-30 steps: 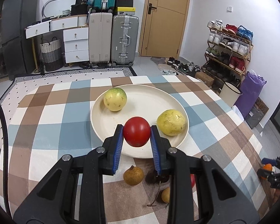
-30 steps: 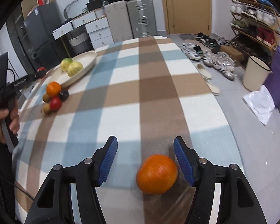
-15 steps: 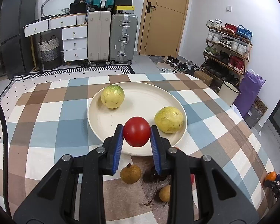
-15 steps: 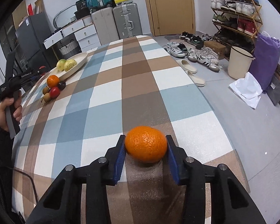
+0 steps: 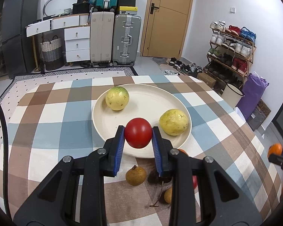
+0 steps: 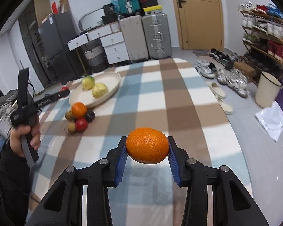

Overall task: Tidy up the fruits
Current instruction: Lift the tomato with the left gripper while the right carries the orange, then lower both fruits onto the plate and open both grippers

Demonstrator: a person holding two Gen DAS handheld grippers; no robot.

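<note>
Home living space – lived-in. By the wooden door (image 5: 166, 18): suitcases (image 5: 126, 39), shoe rack (image 5: 230, 47), white drawer unit (image 5: 76, 41).

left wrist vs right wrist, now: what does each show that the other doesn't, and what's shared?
Left wrist only: the left hand-held gripper close up, blue pads shut on the red tomato just above the near rim of the plate.

Right wrist only: the right hand-held gripper close up, clamped on the held orange clear of the table; the person's hand gripping the left tool's handle; the whole loose fruit pile with a second orange.

Both: the plate, the two yellow-green fruits, the checked tablecloth, suitcases and door.
</note>
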